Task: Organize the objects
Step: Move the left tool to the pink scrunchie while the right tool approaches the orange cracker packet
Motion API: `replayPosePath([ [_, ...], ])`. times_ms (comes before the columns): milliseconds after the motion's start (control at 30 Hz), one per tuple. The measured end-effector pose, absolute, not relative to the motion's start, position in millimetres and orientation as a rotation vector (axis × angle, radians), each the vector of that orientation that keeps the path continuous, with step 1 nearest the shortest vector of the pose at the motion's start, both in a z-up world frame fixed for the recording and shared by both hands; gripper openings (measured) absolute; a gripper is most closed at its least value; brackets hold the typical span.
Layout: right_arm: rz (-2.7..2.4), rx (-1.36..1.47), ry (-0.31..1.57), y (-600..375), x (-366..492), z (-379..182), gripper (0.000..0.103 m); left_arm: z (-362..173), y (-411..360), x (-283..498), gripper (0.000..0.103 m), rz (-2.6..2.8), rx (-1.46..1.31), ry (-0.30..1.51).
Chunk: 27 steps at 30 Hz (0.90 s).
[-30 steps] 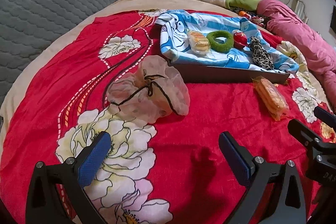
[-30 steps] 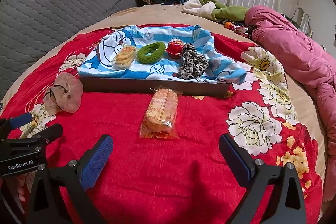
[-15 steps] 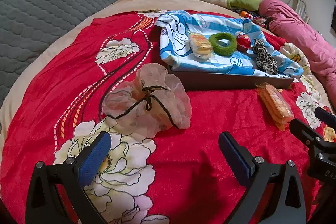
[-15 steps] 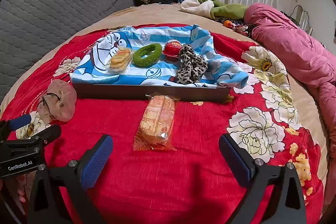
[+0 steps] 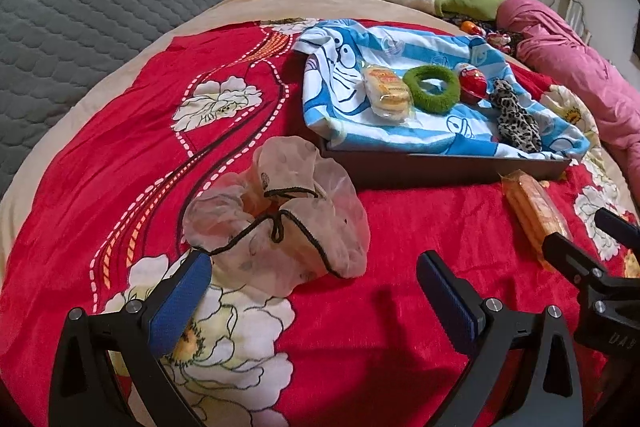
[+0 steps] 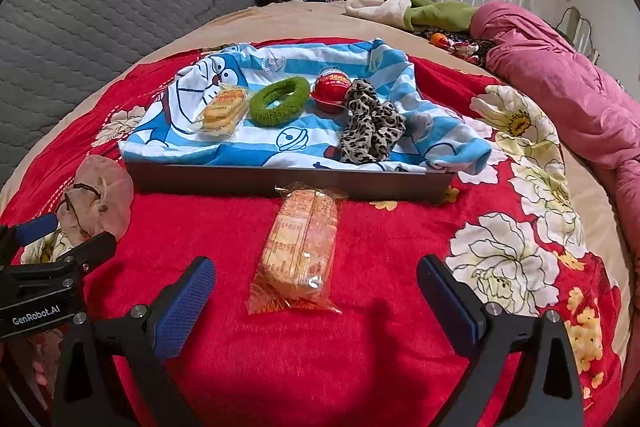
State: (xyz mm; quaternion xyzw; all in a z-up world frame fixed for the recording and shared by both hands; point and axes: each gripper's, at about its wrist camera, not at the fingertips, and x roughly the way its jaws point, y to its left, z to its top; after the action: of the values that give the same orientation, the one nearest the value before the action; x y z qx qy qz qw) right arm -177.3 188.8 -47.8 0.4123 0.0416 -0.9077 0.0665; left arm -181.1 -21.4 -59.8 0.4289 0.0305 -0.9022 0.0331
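Red floral bedspread [image 6: 400,247]; both claws [image 5: 312,279] [image 6: 316,287] apart, empty; sheer pouch [image 5: 280,227] contents possibly unreadable.

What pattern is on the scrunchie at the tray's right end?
Leopard print, tan with dark spots, on the scrunchie; clearest in the right wrist view.

Bare red floral blanket [image 6: 380,239] lies open right of the clear-wrapped orange biscuit packet [image 6: 298,251]; behind it the dark tray wall [image 6: 288,183] blocks; left, the sheer pink drawstring pouch [image 5: 280,223] intrudes.
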Motion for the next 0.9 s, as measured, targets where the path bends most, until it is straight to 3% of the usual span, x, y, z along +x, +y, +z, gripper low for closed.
replayPosePath([
  [900,-2.695,1.314,0.088,183.7,-207.0,-68.8,0.102,-75.3,-22.7,-211.4,0.102,-2.776,1.31,0.082],
])
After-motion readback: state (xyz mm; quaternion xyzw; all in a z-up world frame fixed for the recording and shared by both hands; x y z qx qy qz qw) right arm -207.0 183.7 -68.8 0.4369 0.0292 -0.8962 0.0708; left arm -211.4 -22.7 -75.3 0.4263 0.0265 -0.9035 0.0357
